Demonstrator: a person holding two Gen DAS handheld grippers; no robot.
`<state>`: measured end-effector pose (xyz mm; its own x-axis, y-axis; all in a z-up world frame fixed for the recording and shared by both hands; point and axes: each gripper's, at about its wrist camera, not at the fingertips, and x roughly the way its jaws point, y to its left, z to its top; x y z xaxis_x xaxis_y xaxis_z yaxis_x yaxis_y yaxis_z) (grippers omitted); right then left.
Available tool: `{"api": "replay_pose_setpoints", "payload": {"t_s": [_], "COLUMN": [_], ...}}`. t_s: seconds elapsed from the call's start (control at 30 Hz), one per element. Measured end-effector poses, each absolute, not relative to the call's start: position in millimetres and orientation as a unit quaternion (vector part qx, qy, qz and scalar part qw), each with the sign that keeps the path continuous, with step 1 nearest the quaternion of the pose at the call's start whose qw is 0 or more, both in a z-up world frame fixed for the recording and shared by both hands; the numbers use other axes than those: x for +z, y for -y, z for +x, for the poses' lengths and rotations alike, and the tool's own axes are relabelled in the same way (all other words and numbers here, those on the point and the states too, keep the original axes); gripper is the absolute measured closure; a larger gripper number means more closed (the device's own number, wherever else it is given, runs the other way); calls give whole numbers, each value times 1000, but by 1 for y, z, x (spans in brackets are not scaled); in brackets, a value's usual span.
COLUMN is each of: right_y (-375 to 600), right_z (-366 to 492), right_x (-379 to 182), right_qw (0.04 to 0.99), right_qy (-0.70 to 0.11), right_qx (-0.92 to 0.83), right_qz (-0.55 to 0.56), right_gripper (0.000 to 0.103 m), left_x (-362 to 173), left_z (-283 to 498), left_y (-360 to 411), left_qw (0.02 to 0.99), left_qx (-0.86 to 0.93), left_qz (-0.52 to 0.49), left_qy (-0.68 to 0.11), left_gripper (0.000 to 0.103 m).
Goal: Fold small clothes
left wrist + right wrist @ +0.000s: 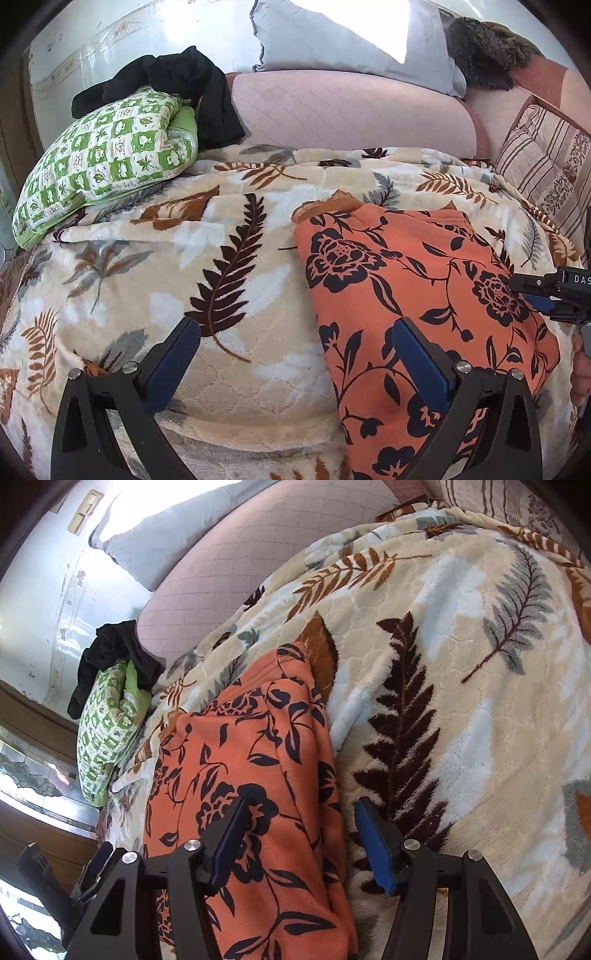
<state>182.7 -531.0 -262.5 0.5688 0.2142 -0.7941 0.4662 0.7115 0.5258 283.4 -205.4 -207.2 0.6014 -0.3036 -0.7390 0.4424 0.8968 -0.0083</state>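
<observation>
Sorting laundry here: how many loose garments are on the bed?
2. The orange garment lies folded on the blanket near both grippers; the black garment is draped over the green pillow. Others may be hidden.

Under the left gripper (295, 343) lies a plush, quilted fleece blanket (229, 369), matt and fuzzy. Right of it, the orange floral garment (424, 280) looks like soft brushed cloth. The gripper's frame is matt black plastic with shiny metal bolts.

Orange garment (424, 295) with black flowers; cream blanket (229, 258) with brown fern leaves; green-checked pillow (107, 158).
</observation>
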Motion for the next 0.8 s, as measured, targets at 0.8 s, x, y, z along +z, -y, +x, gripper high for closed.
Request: {"api": "replay_pose_setpoints", "payload": {"t_s": [0.8], "right_y": [524], "right_z": [189], "right_x": [-294], "right_qw": [769], "right_qy": [-459], "right_qx": [-5], "right_qz": [445], "right_gripper": [30], "left_x": [-253], "left_z": [292], "left_y": [240], "left_qw": [779], "left_qx": [-342], "left_qz": [-22], "left_qy": [-525], "left_gripper": [0]}}
